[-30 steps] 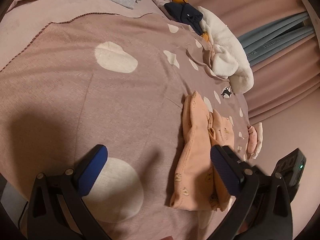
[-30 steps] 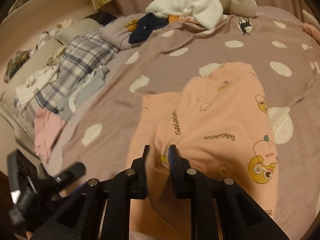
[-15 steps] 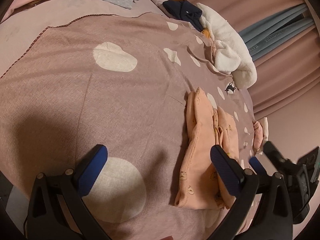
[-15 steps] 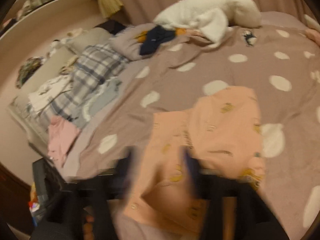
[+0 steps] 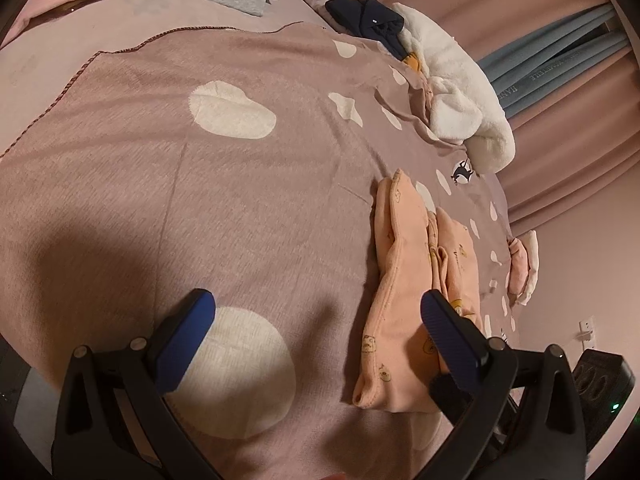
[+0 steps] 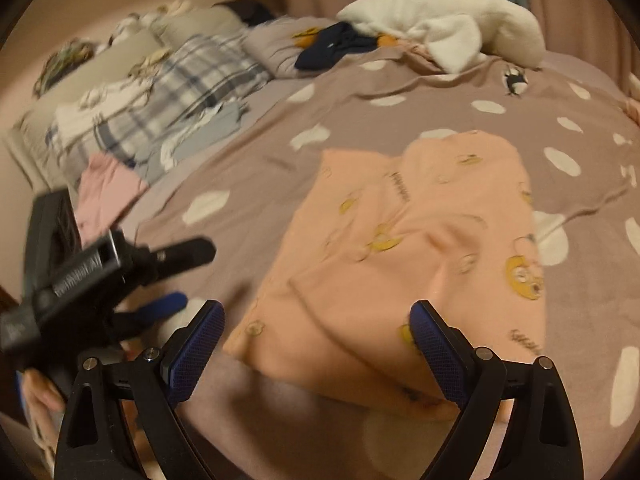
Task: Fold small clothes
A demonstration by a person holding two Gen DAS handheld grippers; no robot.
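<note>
Peach cotton: small garment (image 6: 404, 248), cartoon prints, lies folded on the spotted mauve blanket (image 5: 200, 208), toward blanket's right edge as L cam sees it.
R gripper (image 6: 316, 344): fingers spread wide, released, nothing between them; garment's near edge sits just past the blue pads (image 6: 434, 344). Touching cloth or not: can't tell, view is blurry.
L gripper (image 5: 316, 336): fingers apart too, empty; hovers over bare blanket w/ a white spot under left pad, garment (image 5: 404, 300) just beside right pad.
Only in R view: L gripper (image 6: 120, 276) from the side at lower left w/ a bit of the hand holding it; plaid bedding (image 6: 176, 96) + pink cloth (image 6: 108, 192) off blanket's far-left edge; garment's flat top face.
Only in L view: garment edge-on as stacked layers; blanket's stitched hem; blue curtain (image 5: 560, 64); dark box (image 5: 600, 388) w/ green light, lower right.
Both: white fleece (image 5: 460, 92) + navy item (image 5: 372, 16) at blanket's far edge.
</note>
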